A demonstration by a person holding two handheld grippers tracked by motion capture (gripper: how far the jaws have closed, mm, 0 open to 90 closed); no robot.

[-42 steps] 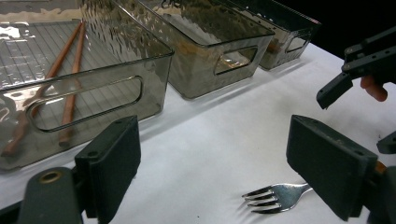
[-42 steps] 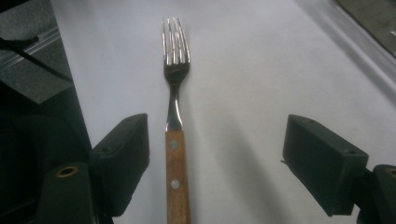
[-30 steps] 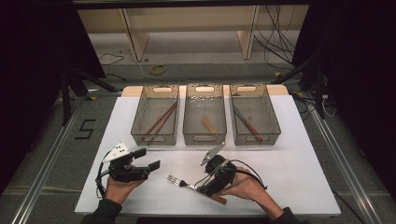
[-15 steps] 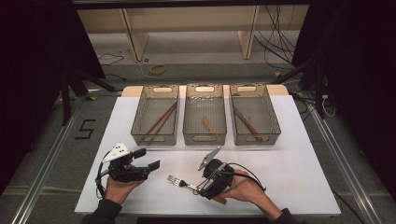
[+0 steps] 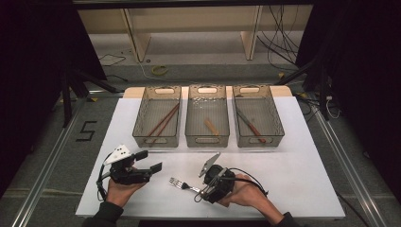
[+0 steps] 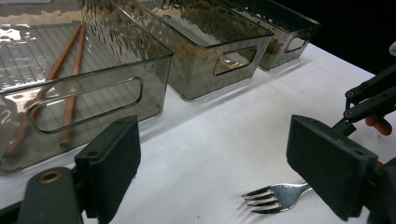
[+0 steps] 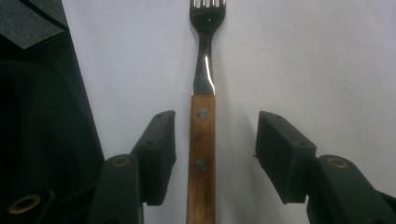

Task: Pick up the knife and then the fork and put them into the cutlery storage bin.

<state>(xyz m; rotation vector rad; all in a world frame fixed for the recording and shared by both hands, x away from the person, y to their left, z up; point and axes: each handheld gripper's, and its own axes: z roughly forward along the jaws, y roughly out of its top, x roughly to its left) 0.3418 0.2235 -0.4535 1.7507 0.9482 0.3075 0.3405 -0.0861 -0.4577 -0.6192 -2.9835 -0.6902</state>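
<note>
White tabletop (image 5: 307, 175) – three bins (image 5: 207, 116) behind fork (image 5: 182, 184), well apart.

Fork (image 7: 204, 116): silver tines, brown wooden handle (two grey rivets). Table (image 5: 307, 165) white. Bins (image 5: 206, 118) smoky grey, translucent.

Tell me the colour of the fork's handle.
Brown wood with two metal rivets on the fork; right gripper view.

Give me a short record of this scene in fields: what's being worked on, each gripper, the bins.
item in hand: fork, wooden handle, lying flat on the white table
right gripper: fingers either side of the handle, just been closing, not yet touching
left gripper: open, holding nothing, beside the fork
left bin: chopsticks
middle bin: small wooden piece
right bin: wooden-handled utensil
</note>
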